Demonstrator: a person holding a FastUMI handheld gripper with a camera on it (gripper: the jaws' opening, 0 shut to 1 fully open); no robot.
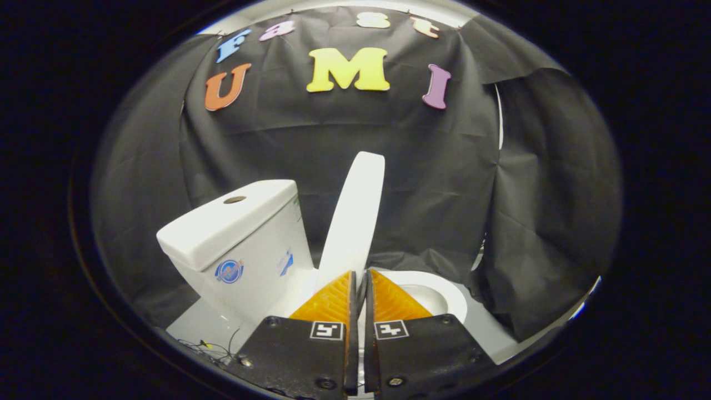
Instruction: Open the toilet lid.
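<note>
Here the toilet lid (355,214) stands raised nearly upright, seen edge-on as a tall white blade rising from just ahead of the tool's (360,278) tips toward twelve o'clock, leaning slightly toward one o'clock. Its lower end disappears right between the two fingers (333,300), which sit close together with a thin slot left between them; they appear to be clamped on the lid's edge, though the contact itself is hidden behind the tips, so that is a judgement. Holding the lid by its thin rim would explain the narrow gap: the fingers close just enough to pinch the edge and carry it up on its hinge.

At about ten o'clock from the fingertips sits the cistern (239,239), its top carrying a round flush button (235,199) and its front bearing stickers. The lid is apart from the cistern, with dark cloth showing between them, so it likely has some travel left before it can lean back and rest there. At about two o'clock from the fingertips, just beyond them, the open bowl and seat rim (444,291) show white, confirming the lid is already off the seat. Loose thin wires (208,349) lie on the white floor at eight o'clock.
</note>
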